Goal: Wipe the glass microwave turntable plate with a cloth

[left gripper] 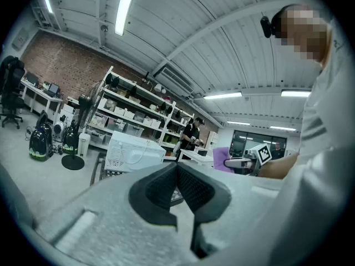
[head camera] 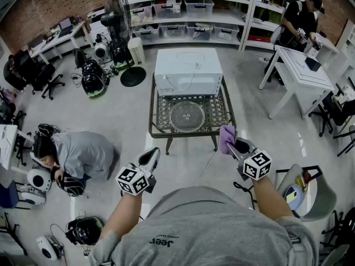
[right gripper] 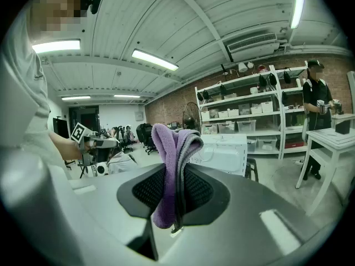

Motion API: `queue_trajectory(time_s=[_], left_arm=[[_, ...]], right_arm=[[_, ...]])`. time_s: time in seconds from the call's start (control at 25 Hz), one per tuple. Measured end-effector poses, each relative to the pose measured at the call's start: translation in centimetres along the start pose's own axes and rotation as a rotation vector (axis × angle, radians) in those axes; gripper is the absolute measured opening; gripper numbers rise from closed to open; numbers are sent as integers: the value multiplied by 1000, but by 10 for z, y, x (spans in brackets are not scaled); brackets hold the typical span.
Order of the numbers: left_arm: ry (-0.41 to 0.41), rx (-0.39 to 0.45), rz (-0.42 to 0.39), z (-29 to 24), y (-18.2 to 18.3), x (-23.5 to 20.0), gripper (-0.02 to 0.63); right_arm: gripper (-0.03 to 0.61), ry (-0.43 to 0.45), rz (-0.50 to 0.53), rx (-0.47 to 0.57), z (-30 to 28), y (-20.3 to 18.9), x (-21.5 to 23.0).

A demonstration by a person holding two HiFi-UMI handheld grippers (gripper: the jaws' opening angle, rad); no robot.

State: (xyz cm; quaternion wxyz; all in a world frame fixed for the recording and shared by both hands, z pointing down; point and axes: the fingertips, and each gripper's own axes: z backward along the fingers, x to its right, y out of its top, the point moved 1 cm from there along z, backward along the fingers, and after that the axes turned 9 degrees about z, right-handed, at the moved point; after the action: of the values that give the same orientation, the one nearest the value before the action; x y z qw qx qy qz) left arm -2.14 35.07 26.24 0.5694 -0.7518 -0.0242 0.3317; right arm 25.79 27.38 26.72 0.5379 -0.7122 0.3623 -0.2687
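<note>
The wiping has not begun; this is the approach. The right tongs [head camera: 232, 146] are clenched on a folded purple cloth [head camera: 226, 139], held in the air just short of the bench's front corner. The left tongs [head camera: 151, 155] are pressed together on nothing and hang well apart from the bench [head camera: 191, 134]. The glass plate [head camera: 187, 116] lies flat on the bench top, in front of the white microwave [head camera: 187, 71], with neither pair of tongs near it.

The next move, as I judge it, calls for carrying the cloth forward and down onto the glass. The free left tongs might steady the rim, since a smooth plate may slide under a wipe.

Only the head view shows the plate and how far both tongs stand from it. The right gripper view shows what the head view cannot: the cloth [right gripper: 169, 148] is pinched in a fold between the pads, with a tuft standing above and an end hanging below. The left gripper view confirms its pads meet with no gap, and catches the cloth [left gripper: 221, 157] from the side.
</note>
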Motion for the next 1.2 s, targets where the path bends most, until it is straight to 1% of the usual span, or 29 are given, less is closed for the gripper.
queue_trajectory(time_s=[0.48,0.68,0.88,1.2], left_arm=[[-5,-9,-2,-11,-1,-1,-2],[3,-9,-15,-20,2,5,-2],[26,14,-28,-39,3,24,-2],[65,56,-27,-80,-4,72,-2]], right_arm=[[91,4,4,-4,-5,-4,8],[92,20,-6,13,-2,1,16],[92,45,15,18,11,2,38],[92,109,54,20,45,1,80]])
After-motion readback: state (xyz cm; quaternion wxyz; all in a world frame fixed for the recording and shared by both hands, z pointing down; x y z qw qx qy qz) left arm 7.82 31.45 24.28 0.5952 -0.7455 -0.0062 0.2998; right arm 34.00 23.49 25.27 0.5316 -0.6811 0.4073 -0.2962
